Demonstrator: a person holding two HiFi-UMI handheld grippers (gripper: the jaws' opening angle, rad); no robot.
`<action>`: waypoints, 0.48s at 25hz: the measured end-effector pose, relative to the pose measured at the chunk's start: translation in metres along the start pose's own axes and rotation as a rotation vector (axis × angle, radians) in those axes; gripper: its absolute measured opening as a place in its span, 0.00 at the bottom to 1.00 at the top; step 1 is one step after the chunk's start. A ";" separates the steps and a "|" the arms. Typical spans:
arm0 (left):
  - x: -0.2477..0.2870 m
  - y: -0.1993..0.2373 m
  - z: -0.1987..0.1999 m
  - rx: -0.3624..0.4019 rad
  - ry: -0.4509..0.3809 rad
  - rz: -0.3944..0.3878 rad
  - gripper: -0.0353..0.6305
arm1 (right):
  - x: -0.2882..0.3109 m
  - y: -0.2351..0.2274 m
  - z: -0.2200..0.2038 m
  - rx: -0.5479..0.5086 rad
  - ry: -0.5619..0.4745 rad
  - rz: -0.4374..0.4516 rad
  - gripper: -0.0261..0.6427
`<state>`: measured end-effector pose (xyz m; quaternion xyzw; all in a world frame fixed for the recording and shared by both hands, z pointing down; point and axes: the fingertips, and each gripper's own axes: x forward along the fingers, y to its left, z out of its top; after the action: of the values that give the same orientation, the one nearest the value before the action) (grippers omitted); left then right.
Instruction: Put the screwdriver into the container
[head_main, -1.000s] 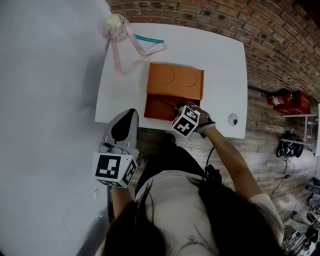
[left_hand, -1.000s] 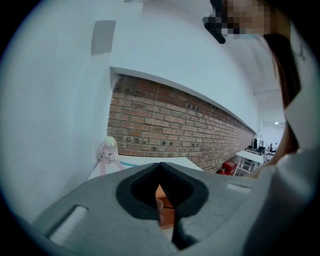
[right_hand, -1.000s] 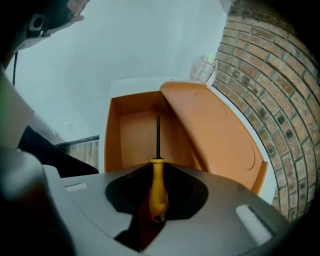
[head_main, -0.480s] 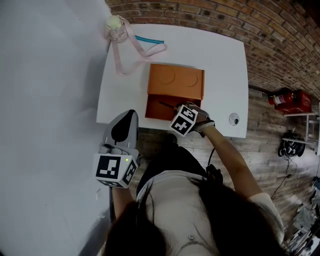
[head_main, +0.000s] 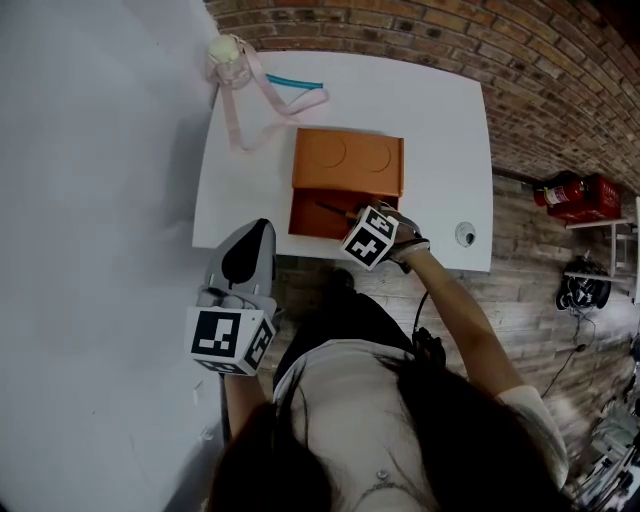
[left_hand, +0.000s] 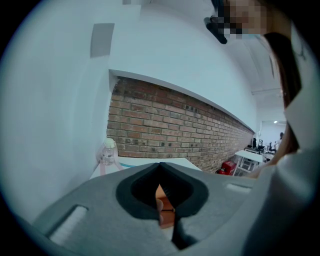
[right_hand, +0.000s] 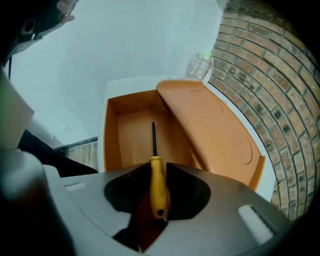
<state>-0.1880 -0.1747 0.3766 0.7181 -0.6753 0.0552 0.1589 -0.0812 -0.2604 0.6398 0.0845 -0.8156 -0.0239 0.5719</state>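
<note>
An orange container (head_main: 347, 165) stands on the white table (head_main: 440, 130), its lid (right_hand: 210, 130) raised and its near compartment (right_hand: 130, 135) open. My right gripper (right_hand: 159, 167) points steeply down over that compartment's front edge. The screwdriver's yellow handle (right_hand: 158, 192) lies between the jaws and its dark shaft (right_hand: 154, 140) reaches into the box. These jaws have just been opening and stand loose beside the handle. In the head view the right gripper (head_main: 358, 222) hides most of the screwdriver (head_main: 330, 209). My left gripper (head_main: 262, 225) hangs off the table's near left corner, shut and empty (left_hand: 160, 165).
A small glass jar (head_main: 228, 55) with a pink ribbon and a teal stick (head_main: 296, 80) sit at the table's far left. A small round object (head_main: 465, 236) lies near the front right corner. A white wall runs along the left, a brick wall behind.
Both grippers have kept their places. Only the head view has shifted slightly.
</note>
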 end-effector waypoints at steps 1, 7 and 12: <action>0.000 -0.001 0.001 0.002 -0.002 -0.003 0.06 | -0.002 0.000 0.000 0.011 -0.008 -0.002 0.19; -0.004 -0.005 0.002 0.012 -0.010 -0.021 0.06 | -0.012 0.001 0.002 0.077 -0.053 -0.020 0.19; -0.009 -0.011 0.005 0.023 -0.019 -0.038 0.06 | -0.028 0.002 0.005 0.112 -0.096 -0.054 0.18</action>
<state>-0.1790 -0.1675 0.3675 0.7331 -0.6624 0.0531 0.1450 -0.0768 -0.2545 0.6123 0.1370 -0.8397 0.0025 0.5255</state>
